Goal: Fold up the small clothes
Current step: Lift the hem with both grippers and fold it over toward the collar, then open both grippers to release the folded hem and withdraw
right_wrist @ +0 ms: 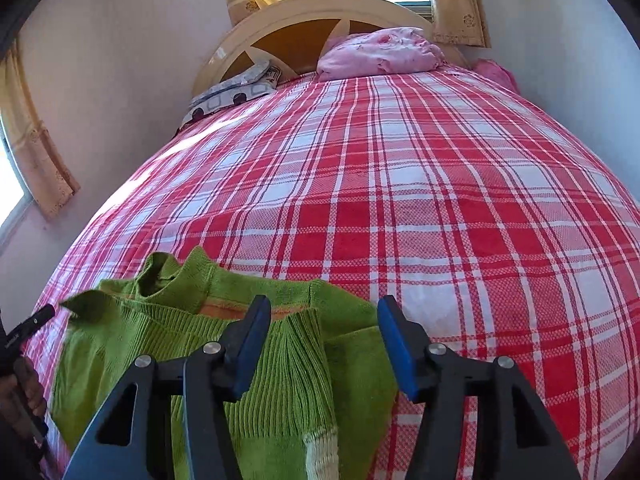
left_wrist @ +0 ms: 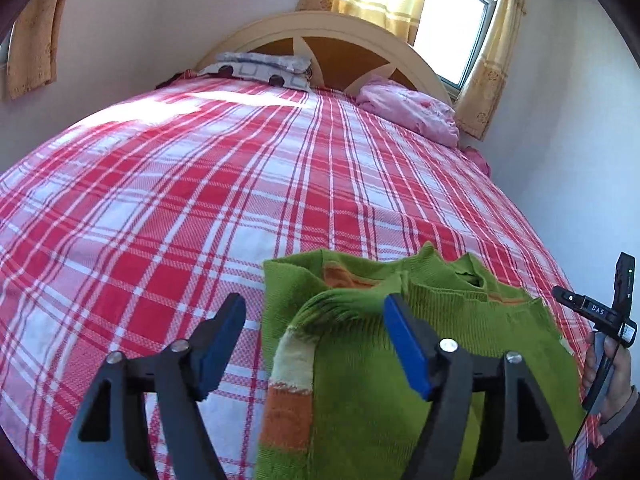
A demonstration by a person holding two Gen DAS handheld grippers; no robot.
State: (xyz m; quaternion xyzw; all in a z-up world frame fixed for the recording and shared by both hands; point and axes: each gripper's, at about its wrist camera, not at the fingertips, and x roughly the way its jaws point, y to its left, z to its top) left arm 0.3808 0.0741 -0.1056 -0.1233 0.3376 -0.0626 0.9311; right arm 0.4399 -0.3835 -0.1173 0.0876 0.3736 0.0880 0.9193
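Note:
A small green knitted sweater [left_wrist: 360, 380] lies on the near part of the bed, its sleeves folded in over the body. One sleeve ends in a cream and orange cuff [left_wrist: 292, 384]. My left gripper [left_wrist: 316, 320] is open over that sleeve; the left pad is clear of the knit and the right pad sits at a fold. In the right wrist view the sweater [right_wrist: 280, 380] lies at lower left with its collar [right_wrist: 160, 276] pointing away. My right gripper [right_wrist: 324, 312] is open above the other folded sleeve, which ends in a cream cuff [right_wrist: 320, 452].
The bed has a red and white plaid sheet [left_wrist: 200, 200] and a curved headboard [left_wrist: 340, 40]. A patterned pillow [left_wrist: 260, 68] and a pink bundle [left_wrist: 412, 112] lie at its head. A wall runs along the bed's right side. A person's hand [left_wrist: 612, 368] holds the other gripper.

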